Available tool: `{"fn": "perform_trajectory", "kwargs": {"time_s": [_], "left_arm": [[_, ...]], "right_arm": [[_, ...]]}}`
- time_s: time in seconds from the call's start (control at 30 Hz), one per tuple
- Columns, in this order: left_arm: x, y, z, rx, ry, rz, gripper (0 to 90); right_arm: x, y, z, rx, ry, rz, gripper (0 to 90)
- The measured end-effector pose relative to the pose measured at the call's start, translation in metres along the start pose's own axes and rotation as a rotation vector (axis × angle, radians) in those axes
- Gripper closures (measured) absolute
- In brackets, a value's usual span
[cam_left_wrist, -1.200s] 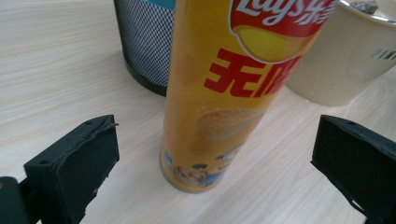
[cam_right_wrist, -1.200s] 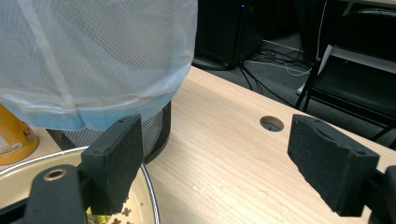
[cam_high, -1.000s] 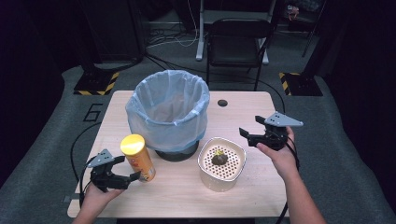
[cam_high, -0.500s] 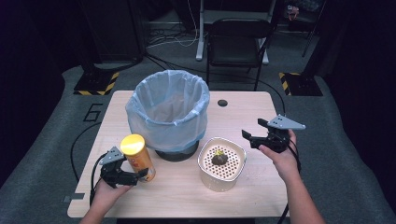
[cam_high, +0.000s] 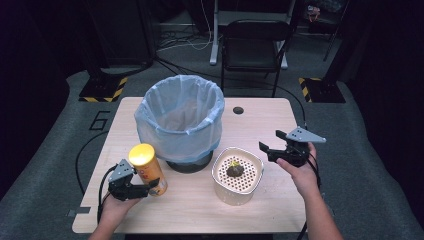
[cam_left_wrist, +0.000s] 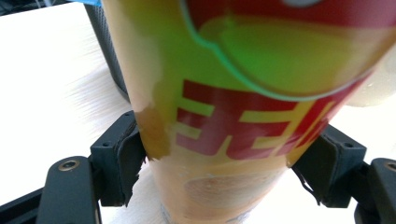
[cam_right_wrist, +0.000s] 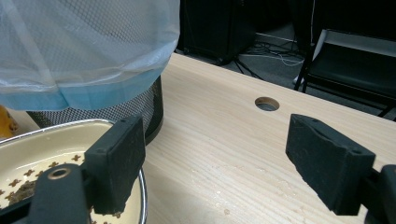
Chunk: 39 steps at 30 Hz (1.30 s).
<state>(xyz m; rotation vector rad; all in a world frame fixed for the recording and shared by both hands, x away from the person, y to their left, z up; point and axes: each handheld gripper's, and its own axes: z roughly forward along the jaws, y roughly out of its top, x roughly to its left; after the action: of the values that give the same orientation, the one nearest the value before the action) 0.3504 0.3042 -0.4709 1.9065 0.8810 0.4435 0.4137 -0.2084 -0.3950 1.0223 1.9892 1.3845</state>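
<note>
The left tongs (cam_high: 145, 187) have just closed on the can (cam_high: 148, 170).

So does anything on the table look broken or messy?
A little. In the left gripper view, the black pad pressed on the chips can looks torn along its lower edge. The strainer bowl holds a small dark scrap with a yellow bit. Nothing looks spilled, and the bin stands upright.

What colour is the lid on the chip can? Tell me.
Yellow. The lid of the chip can shows best in the high view.

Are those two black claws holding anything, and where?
The left gripper has just closed on the tall yellow chip can's lower body. The right gripper holds nothing.
</note>
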Motion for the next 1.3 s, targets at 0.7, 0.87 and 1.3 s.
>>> {"fn": "perform_trajectory", "kwargs": {"time_s": [0.7,0.87,1.3], "left_arm": [[-0.01,0.043,-0.04,-0.001,-0.034,-0.012,24.3],[-0.014,0.072,-0.062,0.014,-0.045,-0.013,24.3],[-0.023,0.153,-0.104,0.015,-0.06,0.007,24.4]], "right_arm": [[0.002,-0.018,-0.003,0.016,-0.02,0.047,22.6],[0.001,-0.021,-0.003,0.017,-0.018,0.051,22.6],[-0.004,-0.029,-0.006,0.023,-0.031,0.077,22.9]]}}
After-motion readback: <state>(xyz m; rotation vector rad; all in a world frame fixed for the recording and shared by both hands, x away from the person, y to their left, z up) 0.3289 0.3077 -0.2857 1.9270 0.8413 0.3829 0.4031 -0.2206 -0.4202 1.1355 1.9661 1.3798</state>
